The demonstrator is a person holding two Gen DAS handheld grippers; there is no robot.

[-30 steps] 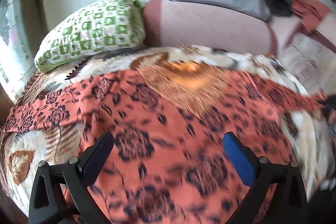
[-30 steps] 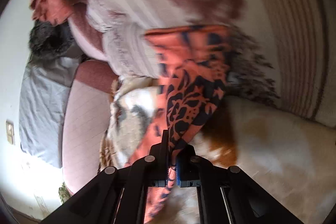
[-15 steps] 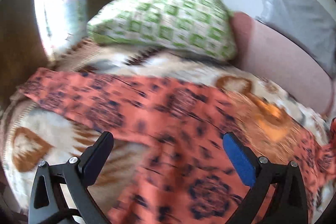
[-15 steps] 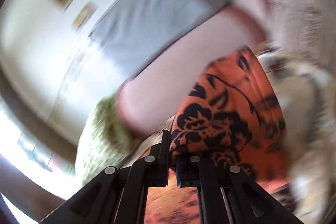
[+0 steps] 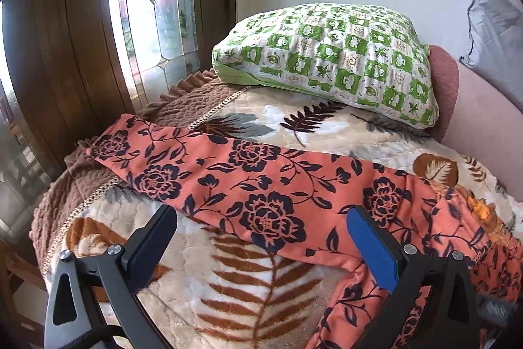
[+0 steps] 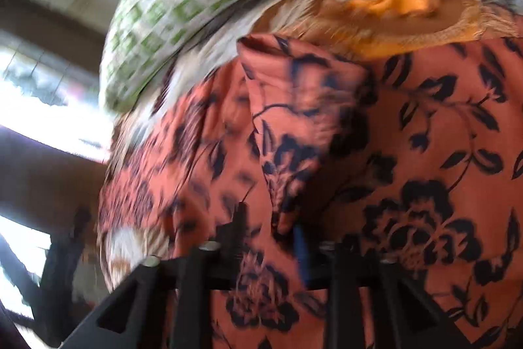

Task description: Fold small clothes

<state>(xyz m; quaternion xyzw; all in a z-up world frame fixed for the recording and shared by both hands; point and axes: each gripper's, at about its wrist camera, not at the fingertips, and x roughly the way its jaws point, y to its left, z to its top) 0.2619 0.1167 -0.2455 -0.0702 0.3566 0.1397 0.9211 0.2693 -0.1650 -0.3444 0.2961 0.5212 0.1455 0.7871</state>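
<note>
An orange garment with a black flower print lies on the bed. One long sleeve stretches out to the left toward the bed's edge. My left gripper is open and empty, just above the sleeve near its lower hem. My right gripper is shut on a fold of the same garment, and the held sleeve hangs over the garment's body. The right wrist view is blurred. The orange inner neckline shows at the top.
A green checked pillow lies at the head of the bed on the leaf-print blanket. A pink bolster lies to the right. A window with a dark wooden frame stands at the left past the bed edge.
My left gripper has swung left from the garment's body to the outstretched sleeve. My right gripper has carried its held sleeve from the right side over the garment's body.
</note>
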